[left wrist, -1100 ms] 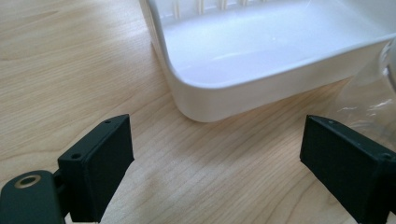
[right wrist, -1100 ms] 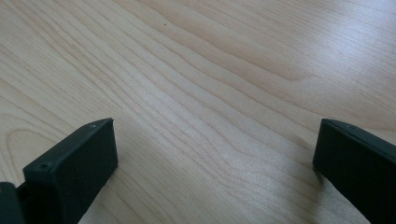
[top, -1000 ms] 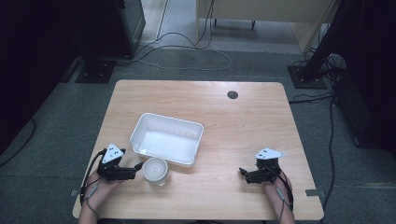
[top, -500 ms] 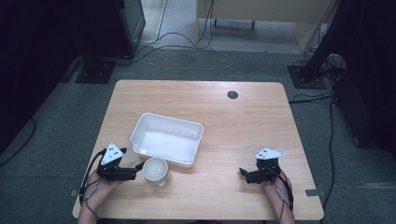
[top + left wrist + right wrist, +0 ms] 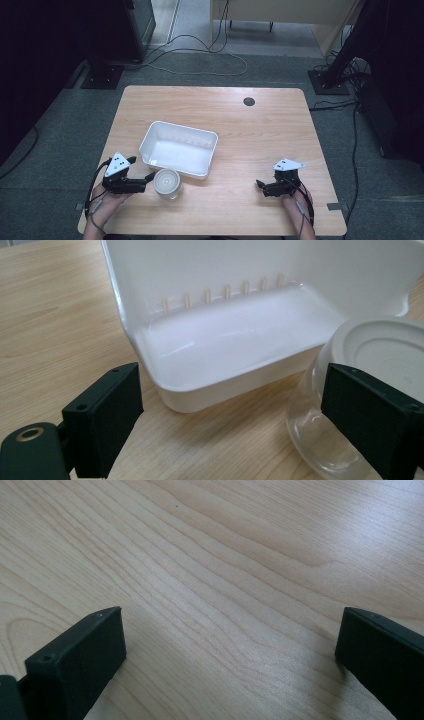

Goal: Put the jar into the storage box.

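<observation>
Clear cup (image 5: 166, 183), upside down, sat on surface (image 5: 260, 135), touching white tray (image 5: 178, 148). Left tool (image 5: 146, 180) wide open beside cup, not grabbing. Right tool (image 5: 260, 186) open, holding nothing. Cup looked light, thin, slippery, squashy; best pinched softly across sides, low down.

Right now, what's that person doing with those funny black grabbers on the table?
A person sits at a wooden table holding a gripper in each hand. The left gripper has its jaws wide open next to a small clear plastic cup with a lid, which stands right by a white empty tub. One jaw is beside the cup, but nothing is gripped. The right gripper rests open over bare wood, away from both things.
</observation>
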Tool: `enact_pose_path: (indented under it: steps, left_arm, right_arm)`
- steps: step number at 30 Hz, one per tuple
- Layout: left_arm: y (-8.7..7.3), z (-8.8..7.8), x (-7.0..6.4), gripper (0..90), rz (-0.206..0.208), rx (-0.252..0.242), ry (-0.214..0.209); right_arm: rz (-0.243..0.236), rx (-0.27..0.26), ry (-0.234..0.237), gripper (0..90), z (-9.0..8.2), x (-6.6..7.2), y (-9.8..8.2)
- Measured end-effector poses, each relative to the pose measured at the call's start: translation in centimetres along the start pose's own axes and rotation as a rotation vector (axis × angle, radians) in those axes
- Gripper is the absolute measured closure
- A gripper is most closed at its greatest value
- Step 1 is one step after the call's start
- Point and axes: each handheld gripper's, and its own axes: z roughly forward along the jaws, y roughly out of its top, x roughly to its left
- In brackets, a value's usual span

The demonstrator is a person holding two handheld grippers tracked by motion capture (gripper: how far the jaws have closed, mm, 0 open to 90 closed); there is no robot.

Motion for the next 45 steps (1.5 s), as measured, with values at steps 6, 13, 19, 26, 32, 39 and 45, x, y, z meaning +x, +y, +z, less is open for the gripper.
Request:
enact_pose_path:
  steps: [6, 13, 19, 26, 32, 39, 45]
  left_arm:
    - [0.3, -0.3, -0.1, 9.6, -0.008, -0.017, -0.002]
    - [0.8, -0.8, -0.6, 9.6, -0.010, -0.040, -0.033]
    - [1.3, -0.7, -1.3, 9.6, -0.005, -0.037, -0.069]
    - [1.6, -0.6, -2.1, 9.6, 0.007, -0.028, -0.100]
    - [2.0, -0.4, -3.4, 9.6, 0.060, -0.018, -0.138]
    - [2.2, 0.0, -4.6, 9.6, 0.104, -0.002, -0.187]
    - [2.1, 0.6, -5.1, 9.6, 0.114, 0.011, -0.208]
  right_arm:
    - [0.000, 0.000, 0.000, 0.0, 0.0, 0.0, 0.0]
    - [0.000, 0.000, 0.000, 0.0, 0.0, 0.0, 0.0]
    - [0.000, 0.000, 0.000, 0.0, 0.0, 0.0, 0.0]
    - [0.000, 0.000, 0.000, 0.0, 0.0, 0.0, 0.0]
    - [0.000, 0.000, 0.000, 0.0, 0.0, 0.0, 0.0]
    - [0.000, 0.000, 0.000, 0.0, 0.0, 0.0, 0.0]
    - [0.000, 0.000, 0.000, 0.0, 0.0, 0.0, 0.0]
